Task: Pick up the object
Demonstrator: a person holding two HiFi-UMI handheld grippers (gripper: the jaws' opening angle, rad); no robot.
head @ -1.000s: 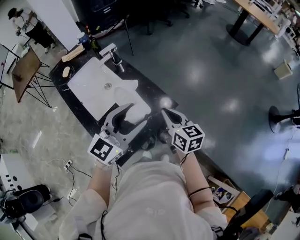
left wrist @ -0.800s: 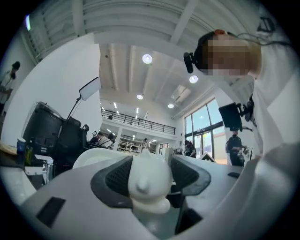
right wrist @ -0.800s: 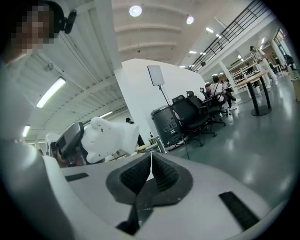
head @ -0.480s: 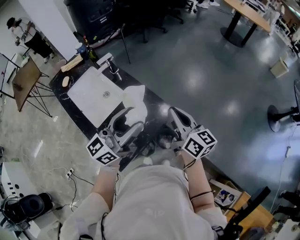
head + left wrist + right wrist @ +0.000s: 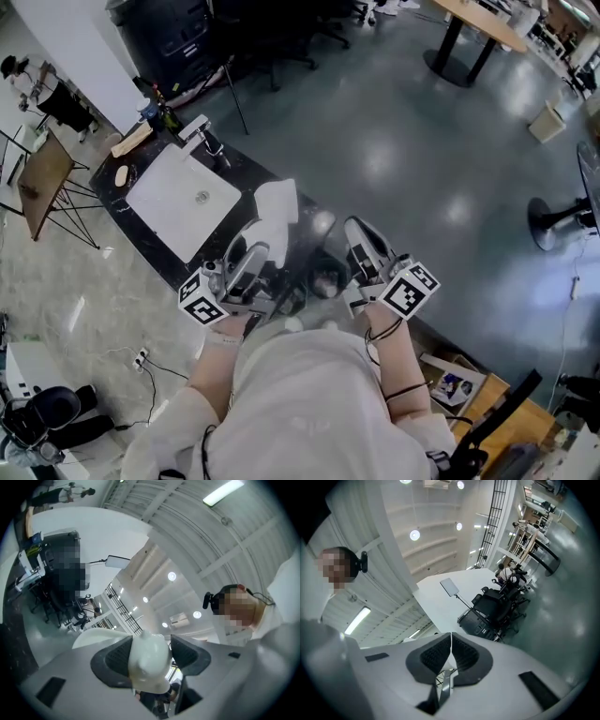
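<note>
White object (image 5: 275, 210) gripped by the left gripper (image 5: 253, 261), apparently lifted clear already; right gripper (image 5: 450, 657) closed, empty. Next, probably hold it steady.

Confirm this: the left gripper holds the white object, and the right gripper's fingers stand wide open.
Wrong on the right gripper: its fingers are closed together, empty, as the right gripper view shows. The left gripper does hold the white object.
</note>
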